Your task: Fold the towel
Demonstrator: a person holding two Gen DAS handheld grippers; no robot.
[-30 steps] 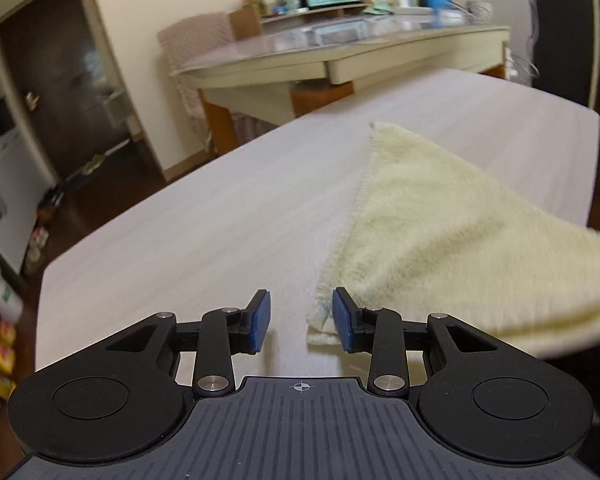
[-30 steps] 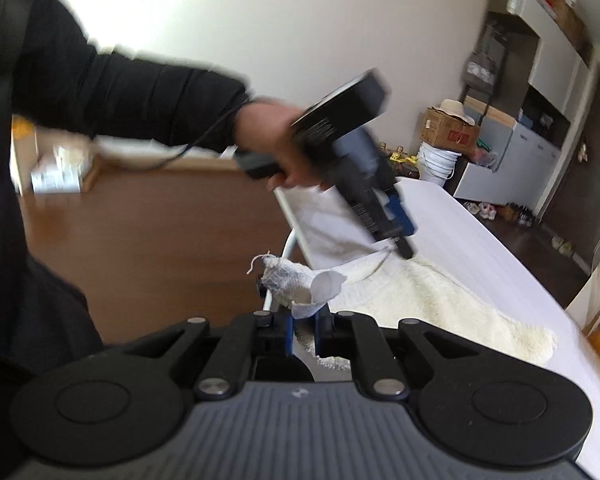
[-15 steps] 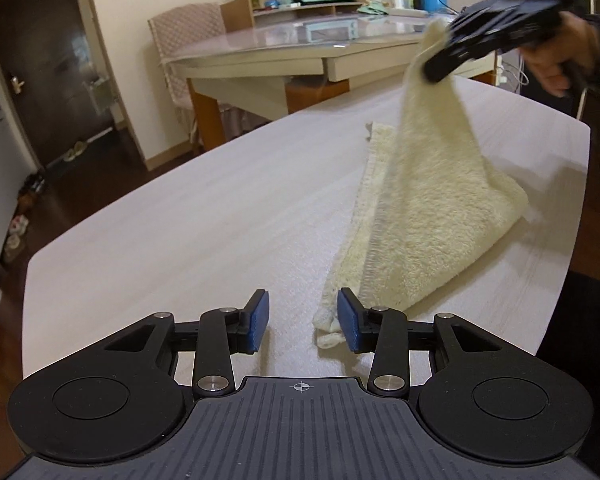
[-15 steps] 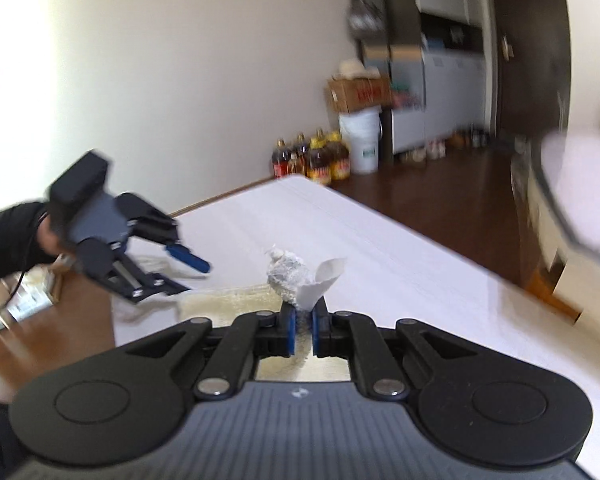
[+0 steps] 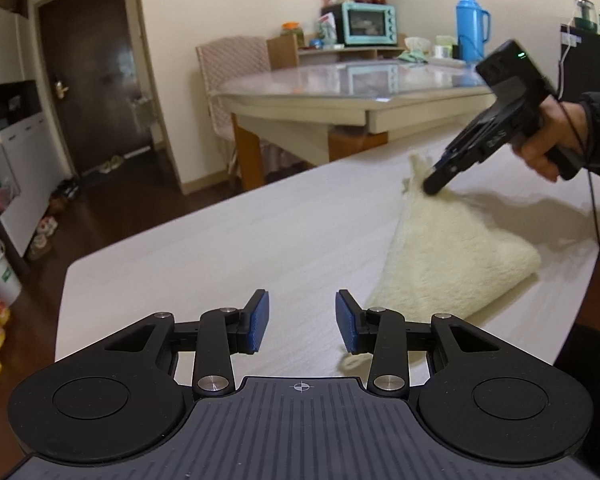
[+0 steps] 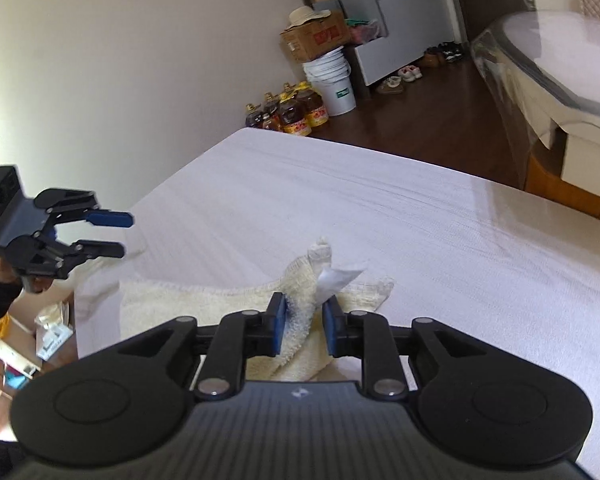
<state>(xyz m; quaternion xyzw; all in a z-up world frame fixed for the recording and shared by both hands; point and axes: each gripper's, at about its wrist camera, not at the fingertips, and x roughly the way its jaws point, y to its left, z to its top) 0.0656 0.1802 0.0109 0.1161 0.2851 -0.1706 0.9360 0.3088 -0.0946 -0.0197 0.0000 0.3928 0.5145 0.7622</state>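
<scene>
My right tongs [image 6: 303, 330], seemingly slackening around the towel [image 5: 456, 256] corner, lie nearer than my spread, empty left tongs [image 5: 301, 322].

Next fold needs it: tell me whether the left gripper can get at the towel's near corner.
Probably yes: the left gripper is open, and the towel corner lies just beside its right finger, nothing between.

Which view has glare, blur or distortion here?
Left wrist view: sharp, door frame bowed by the fisheye, glass tabletop mirrors the oven, right gripper shadows the table beyond the towel. Right wrist view: wall blown out at left, glass table edge smeared at upper right.
</scene>
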